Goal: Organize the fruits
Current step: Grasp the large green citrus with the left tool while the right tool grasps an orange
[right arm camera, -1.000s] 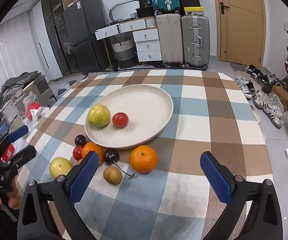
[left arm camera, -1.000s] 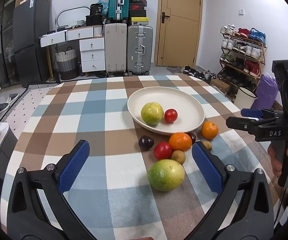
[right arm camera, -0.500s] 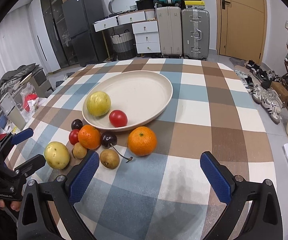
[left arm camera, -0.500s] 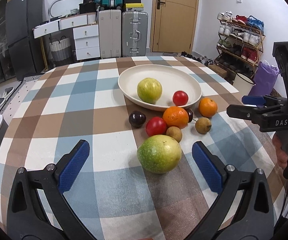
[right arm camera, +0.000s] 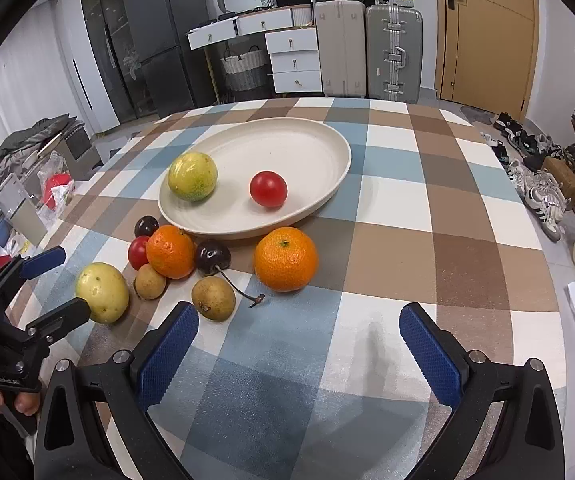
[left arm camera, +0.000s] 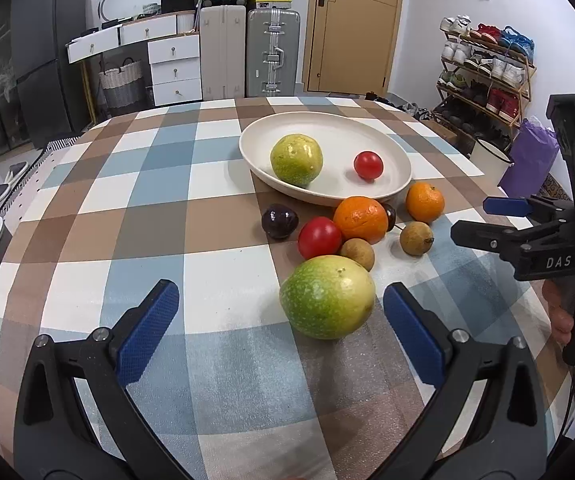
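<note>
Tablecloth [left arm camera: 159, 184]: checked blue, brown, white. Plate [left arm camera: 367, 196] cream, holding a yellow-green fruit [left arm camera: 296, 159] and red tomato [left arm camera: 368, 165]. Two oranges [right arm camera: 286, 259] orange; gripper pads [right arm camera: 167, 360] blue.

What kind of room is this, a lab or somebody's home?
Most likely a lived-in home, perhaps near the entrance: a shoe rack full of shoes by the door, suitcases against the wall, and a checked table with a plate of fruit.

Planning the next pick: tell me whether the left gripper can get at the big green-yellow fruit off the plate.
Probably yes: the left gripper is open, the big green-yellow fruit lies just ahead between its fingers, nothing between them.
</note>
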The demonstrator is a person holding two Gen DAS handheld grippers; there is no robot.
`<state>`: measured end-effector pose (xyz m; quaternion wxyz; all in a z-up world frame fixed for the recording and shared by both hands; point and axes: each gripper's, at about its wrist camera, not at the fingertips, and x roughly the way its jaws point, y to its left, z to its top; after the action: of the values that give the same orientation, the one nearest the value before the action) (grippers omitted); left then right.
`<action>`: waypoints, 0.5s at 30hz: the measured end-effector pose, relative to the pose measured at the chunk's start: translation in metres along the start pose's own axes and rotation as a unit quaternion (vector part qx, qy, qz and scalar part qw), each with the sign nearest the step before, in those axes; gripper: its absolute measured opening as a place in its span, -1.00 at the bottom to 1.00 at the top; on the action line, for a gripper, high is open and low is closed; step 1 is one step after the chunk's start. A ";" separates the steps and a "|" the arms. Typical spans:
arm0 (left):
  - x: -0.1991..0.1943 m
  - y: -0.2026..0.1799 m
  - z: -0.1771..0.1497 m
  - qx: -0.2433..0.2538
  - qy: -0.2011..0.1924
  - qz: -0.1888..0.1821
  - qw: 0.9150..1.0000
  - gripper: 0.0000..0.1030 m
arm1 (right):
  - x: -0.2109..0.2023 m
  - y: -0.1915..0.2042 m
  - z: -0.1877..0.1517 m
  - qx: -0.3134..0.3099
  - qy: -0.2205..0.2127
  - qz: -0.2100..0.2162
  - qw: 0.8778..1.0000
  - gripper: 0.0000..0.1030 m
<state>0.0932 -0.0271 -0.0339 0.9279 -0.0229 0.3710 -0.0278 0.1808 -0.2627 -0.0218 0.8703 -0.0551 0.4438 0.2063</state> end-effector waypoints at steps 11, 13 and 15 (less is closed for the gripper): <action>0.004 0.000 0.001 0.000 0.009 0.000 1.000 0.98 | 0.017 -0.004 0.009 0.014 0.006 -0.001 1.000 0.98; 0.006 -0.001 0.001 0.002 0.011 0.001 1.000 0.98 | 0.020 -0.003 0.011 0.011 0.007 -0.004 1.000 0.97; 0.006 -0.001 0.001 0.003 0.013 0.001 1.000 0.98 | 0.023 -0.002 0.013 0.009 0.006 -0.003 1.000 0.94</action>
<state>0.0980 -0.0286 -0.0376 0.9233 -0.0190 0.3826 -0.0281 0.2033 -0.2539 -0.0323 0.8687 -0.0493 0.4506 0.1996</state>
